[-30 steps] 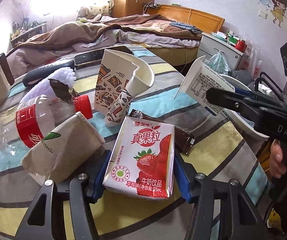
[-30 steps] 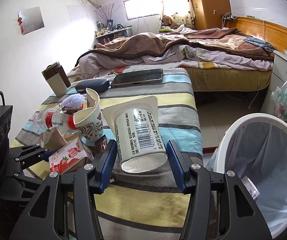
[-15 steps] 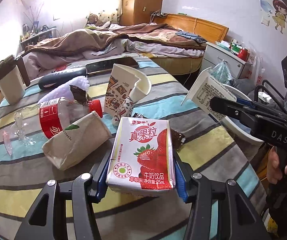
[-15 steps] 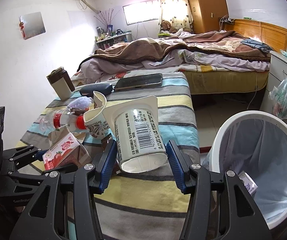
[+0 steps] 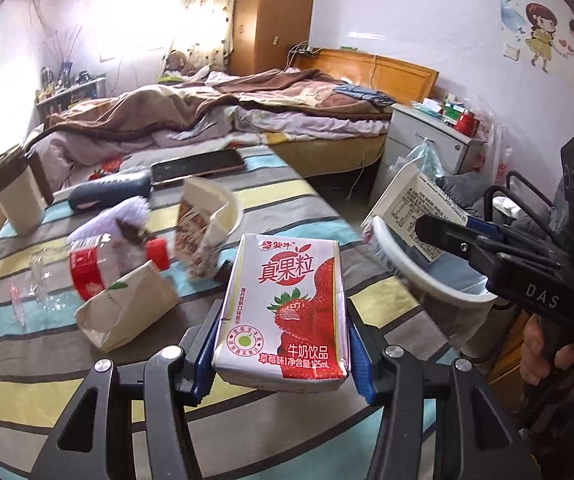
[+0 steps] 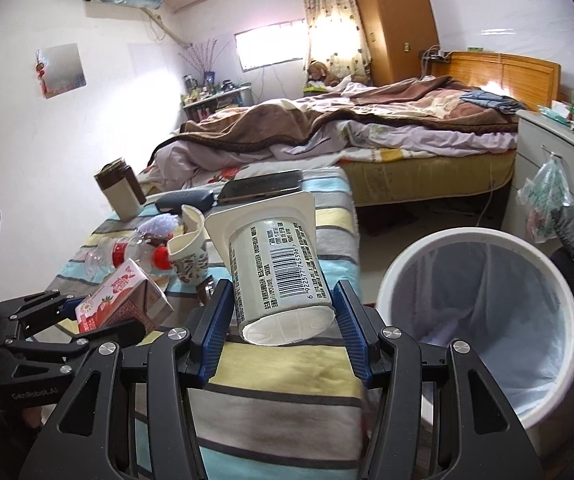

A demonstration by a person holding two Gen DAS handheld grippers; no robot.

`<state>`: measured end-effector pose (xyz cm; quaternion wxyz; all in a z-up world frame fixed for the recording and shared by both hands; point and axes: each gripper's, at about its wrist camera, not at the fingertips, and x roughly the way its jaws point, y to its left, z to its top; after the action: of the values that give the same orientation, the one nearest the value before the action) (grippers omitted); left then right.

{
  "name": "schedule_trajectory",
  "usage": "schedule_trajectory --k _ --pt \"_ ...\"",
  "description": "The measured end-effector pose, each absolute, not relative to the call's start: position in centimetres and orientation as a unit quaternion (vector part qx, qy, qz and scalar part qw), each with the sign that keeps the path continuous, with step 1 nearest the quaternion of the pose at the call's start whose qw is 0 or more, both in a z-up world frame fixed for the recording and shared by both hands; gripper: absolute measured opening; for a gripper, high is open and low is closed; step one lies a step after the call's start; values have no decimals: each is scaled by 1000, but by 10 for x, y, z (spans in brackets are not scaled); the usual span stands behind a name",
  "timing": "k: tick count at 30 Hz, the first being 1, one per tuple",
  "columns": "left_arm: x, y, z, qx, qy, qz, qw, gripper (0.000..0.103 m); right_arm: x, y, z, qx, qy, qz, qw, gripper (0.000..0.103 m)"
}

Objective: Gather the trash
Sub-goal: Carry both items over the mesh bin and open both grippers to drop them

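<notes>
Left gripper (image 5: 281,350) fingers pinch a strawberry milk carton (image 5: 287,312) above the striped table (image 5: 87,392). Right gripper (image 6: 283,332) fingers pinch a yogurt cup (image 6: 279,276); only its view shows the bin (image 6: 483,320) interior.

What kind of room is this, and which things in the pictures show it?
Most likely a home bedroom. An unmade bed with a wooden headboard fills the back, a white nightstand stands beside it, and a tall wardrobe stands by the curtained window.

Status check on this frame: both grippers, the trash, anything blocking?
Left gripper shut on milk carton. Right gripper shut on yogurt cup, beside bin. Nothing blocking bin mouth.
</notes>
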<state>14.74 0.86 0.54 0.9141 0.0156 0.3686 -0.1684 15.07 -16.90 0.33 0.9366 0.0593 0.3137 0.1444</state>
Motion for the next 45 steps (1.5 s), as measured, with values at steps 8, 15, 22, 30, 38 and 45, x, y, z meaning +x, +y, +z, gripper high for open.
schedule_trajectory --k 8,15,22,30,38,45 --pt "145 -29 22 24 349 -189 917 55 141 -196 10 71 297 116 945 53" --pt "147 -71 33 34 337 -214 916 55 129 -225 17 79 281 80 953 53" --pt "151 -119 37 50 333 -245 909 55 123 -254 16 88 280 38 955 53" --pt "167 -163 25 50 348 -272 896 55 124 -284 5 91 293 -10 952 53" --pt "185 -190 8 58 366 -272 888 55 128 -303 -13 93 329 -36 939 53" --pt "198 -199 -6 54 380 -268 884 55 134 -308 -20 85 347 -48 933 54"
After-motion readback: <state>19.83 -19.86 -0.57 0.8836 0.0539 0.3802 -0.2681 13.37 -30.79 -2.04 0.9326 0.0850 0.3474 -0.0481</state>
